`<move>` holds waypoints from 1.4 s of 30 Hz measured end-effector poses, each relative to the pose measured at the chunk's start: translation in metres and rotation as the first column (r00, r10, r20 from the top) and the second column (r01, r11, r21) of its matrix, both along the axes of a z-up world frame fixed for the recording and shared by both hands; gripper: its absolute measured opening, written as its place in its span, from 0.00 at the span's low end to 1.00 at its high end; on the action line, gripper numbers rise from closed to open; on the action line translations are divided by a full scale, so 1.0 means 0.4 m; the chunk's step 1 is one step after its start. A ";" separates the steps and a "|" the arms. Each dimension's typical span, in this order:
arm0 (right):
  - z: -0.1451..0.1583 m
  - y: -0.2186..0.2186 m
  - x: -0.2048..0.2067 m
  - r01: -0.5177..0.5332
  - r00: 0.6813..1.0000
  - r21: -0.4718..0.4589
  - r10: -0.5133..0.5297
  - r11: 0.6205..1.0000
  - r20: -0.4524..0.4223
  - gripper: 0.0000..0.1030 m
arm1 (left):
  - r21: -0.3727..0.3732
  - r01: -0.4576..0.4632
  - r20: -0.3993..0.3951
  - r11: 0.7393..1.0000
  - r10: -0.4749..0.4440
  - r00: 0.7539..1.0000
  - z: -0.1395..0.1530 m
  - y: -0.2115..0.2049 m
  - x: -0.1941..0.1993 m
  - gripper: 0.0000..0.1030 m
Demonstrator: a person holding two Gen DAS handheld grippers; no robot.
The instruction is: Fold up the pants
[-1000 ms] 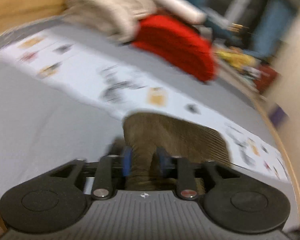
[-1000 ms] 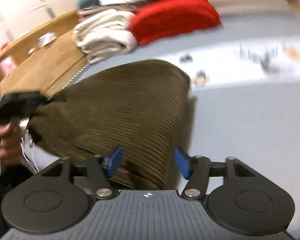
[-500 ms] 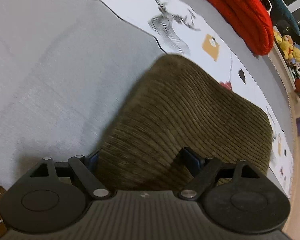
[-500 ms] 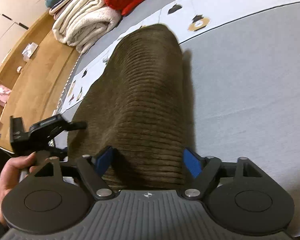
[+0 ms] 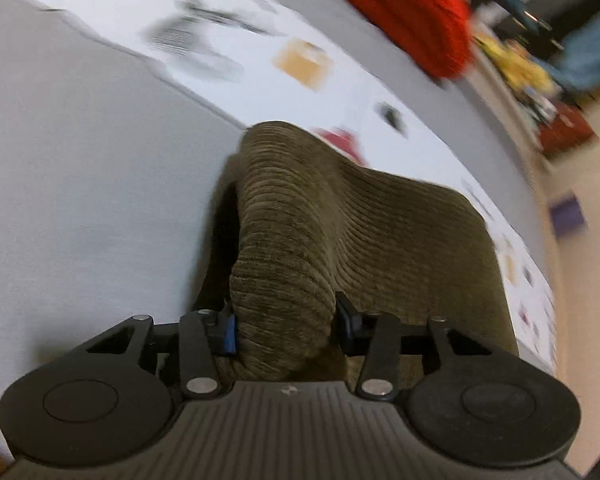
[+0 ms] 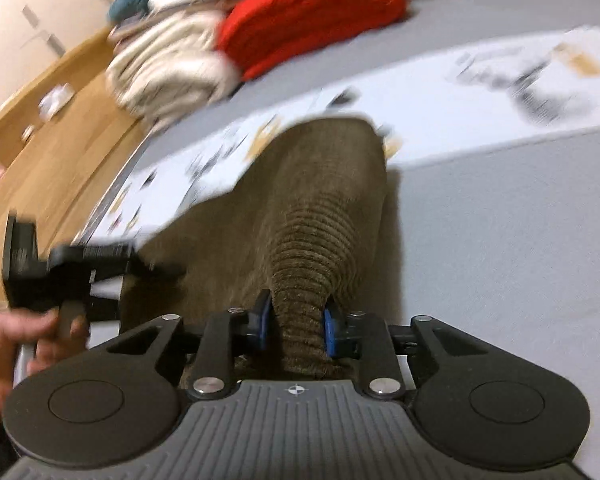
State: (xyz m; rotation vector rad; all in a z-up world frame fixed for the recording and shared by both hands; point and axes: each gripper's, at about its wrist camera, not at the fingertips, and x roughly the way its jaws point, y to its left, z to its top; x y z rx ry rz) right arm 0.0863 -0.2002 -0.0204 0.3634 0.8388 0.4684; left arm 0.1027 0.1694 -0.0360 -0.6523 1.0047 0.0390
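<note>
Your right fingers (image 6: 262,316) are closing on a bunched ridge of the pants (image 6: 324,184), the blue pads already pinching the cloth from both sides. Your left gripper (image 5: 286,322) is closing too, with a thicker roll of the same cloth between its pads and pressed by them, though the jaws stand wider there because the bundle is fatter.

The pants are olive corduroy, lying on the grey bed (image 5: 80,200) and reaching back over a white printed strip (image 5: 228,32). Both near corners are gathered up into your grippers, and the far end rests on the bed. A red pile (image 6: 308,12) and cream pile (image 6: 168,72) sit well beyond.

Expect the pants to be soft and limp but fairly heavy for cloth: thick, ribbed, with no stiffness of their own. They will sag between your two hands and drag on the bed. The ribs should give the pads good bite, so slipping looks unlikely if you hold several layers. Take hold at the edge, near a corner, not mid-panel, and grip the full thickness so that an under layer does not peel away. Keep your hands level with each other, or the fold will likely land skewed.
</note>
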 end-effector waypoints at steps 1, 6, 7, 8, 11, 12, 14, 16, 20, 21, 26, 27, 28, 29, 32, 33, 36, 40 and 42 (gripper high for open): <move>0.006 -0.042 0.013 0.014 1.000 -0.027 -0.014 1.000 0.005 0.24 | -0.003 0.046 0.018 0.999 -0.046 0.999 0.000 -0.038 0.016 0.48; -0.034 -0.201 0.020 0.080 0.997 -0.168 -0.082 0.983 -0.008 0.23 | 0.077 0.252 0.115 0.965 -0.259 0.959 -0.014 -0.200 0.059 0.50; -0.054 -0.227 0.012 0.110 0.993 -0.171 -0.116 0.979 -0.029 0.23 | 0.120 0.277 0.133 0.953 -0.292 0.947 -0.022 -0.217 0.056 0.57; -0.068 -0.242 0.006 0.139 0.988 -0.159 -0.148 0.977 -0.047 0.24 | 0.165 0.280 0.143 0.946 -0.304 0.942 -0.032 -0.222 0.050 0.69; -0.075 -0.219 -0.019 0.153 0.988 -0.199 -0.156 0.968 0.004 0.31 | 0.199 0.241 0.171 0.950 -0.276 0.946 -0.058 -0.193 0.011 0.81; -0.075 -0.206 -0.033 0.151 0.989 -0.232 -0.147 0.961 0.033 0.34 | 0.177 0.219 0.181 0.960 -0.250 0.951 -0.060 -0.174 0.000 0.81; -0.061 -0.198 -0.055 0.160 0.986 -0.264 -0.141 0.951 0.088 0.36 | 0.206 0.183 0.213 0.961 -0.227 0.950 -0.031 -0.160 -0.014 0.78; -0.030 -0.205 -0.069 0.201 0.973 -0.240 -0.165 0.950 0.164 0.37 | 0.303 0.152 0.289 0.941 -0.243 0.926 0.018 -0.168 -0.030 0.73; 0.004 -0.227 -0.082 0.218 0.954 -0.170 -0.173 0.961 0.245 0.38 | 0.361 0.128 0.385 0.924 -0.272 0.882 0.079 -0.175 -0.082 0.62; -0.006 -0.222 -0.073 0.188 0.966 -0.191 -0.146 0.963 0.212 0.38 | 0.385 0.139 0.393 0.912 -0.298 0.870 0.088 -0.190 -0.094 0.59; -0.102 -0.173 -0.046 0.032 0.999 -0.399 -0.037 0.917 -0.006 0.39 | 0.485 0.360 0.199 0.797 -0.501 0.842 0.061 -0.298 -0.098 0.16; -0.099 -0.175 -0.043 0.035 0.999 -0.398 -0.043 0.917 -0.010 0.39 | 0.496 0.400 0.100 0.770 -0.509 0.855 0.028 -0.309 -0.090 0.15; -0.098 -0.182 -0.043 0.044 0.998 -0.388 -0.058 0.920 -0.024 0.39 | 0.497 0.418 0.041 0.761 -0.502 0.864 0.003 -0.314 -0.080 0.16; -0.096 -0.187 -0.043 0.054 0.996 -0.372 -0.074 0.927 -0.039 0.39 | 0.507 0.410 0.043 0.758 -0.498 0.866 0.002 -0.319 -0.077 0.16; -0.075 -0.211 -0.039 0.113 0.990 -0.317 -0.133 0.942 -0.042 0.39 | 0.523 0.370 0.091 0.768 -0.482 0.871 0.011 -0.325 -0.091 0.16; -0.064 -0.222 -0.033 0.137 0.988 -0.304 -0.154 0.943 -0.032 0.39 | 0.528 0.350 0.124 0.774 -0.478 0.870 0.018 -0.327 -0.102 0.16; -0.016 -0.232 0.004 0.218 0.976 -0.233 -0.209 0.948 0.063 0.39 | 0.517 0.300 0.223 0.802 -0.465 0.857 0.039 -0.325 -0.120 0.19; 0.033 -0.190 0.122 0.227 0.968 -0.217 -0.194 0.949 0.162 0.41 | 0.528 0.248 0.322 0.812 -0.461 0.827 0.062 -0.329 -0.119 0.19; 0.037 -0.157 0.209 0.227 0.965 -0.257 -0.181 0.939 0.189 0.42 | 0.545 0.232 0.346 0.806 -0.468 0.813 0.069 -0.335 -0.113 0.19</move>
